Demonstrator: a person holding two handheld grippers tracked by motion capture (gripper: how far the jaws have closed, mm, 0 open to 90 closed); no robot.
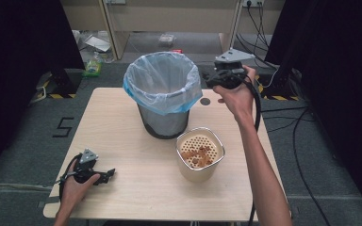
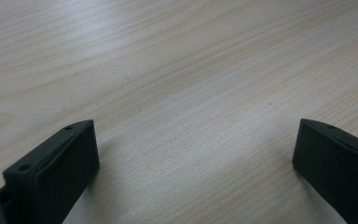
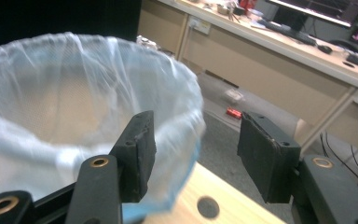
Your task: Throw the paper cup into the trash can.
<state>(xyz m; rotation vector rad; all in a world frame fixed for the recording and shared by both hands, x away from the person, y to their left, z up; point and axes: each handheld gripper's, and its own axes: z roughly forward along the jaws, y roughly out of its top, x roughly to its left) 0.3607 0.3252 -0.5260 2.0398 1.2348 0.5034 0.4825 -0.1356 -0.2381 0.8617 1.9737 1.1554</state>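
- Where the near edge of the table point(image 1: 136, 197) meets the person's left forearm, the left gripper point(image 1: 104, 175) lies low on the pale wood at the near left corner, held in the left hand point(image 1: 75, 181).
- Seen in the left gripper view, its two black jaws stand wide apart, with bare wood grain between them and nothing held.
- Right of centre and a little farther in stands a cream container point(image 1: 200, 160) with rounded corners; a perforated insert sits inside it and carries a small heap of orange-brown scraps point(image 1: 199, 155).
- Just behind the container, toward the middle of the table, stands a grey bin point(image 1: 164, 123) lined with a pale blue plastic bag point(image 1: 162, 80), whose edge is folded out over the rim. The two stand near each other; whether they touch cannot be told.
- Beyond the container, the right hand point(image 1: 235, 96) holds the right gripper point(image 1: 208, 78) raised just beside the right side of the bag's rim.
- Viewed from the right gripper view, the right gripper point(image 3: 196, 149) has its jaws parted with nothing between them; one jaw lies over the bag's rim point(image 3: 186, 107), the other over the floor beyond the table edge.
- A dark round hole point(image 1: 205, 101) marks the tabletop under the raised gripper.
- Farthest off lie grey floor, trailing cables point(image 1: 264, 28) and pale wooden furniture.
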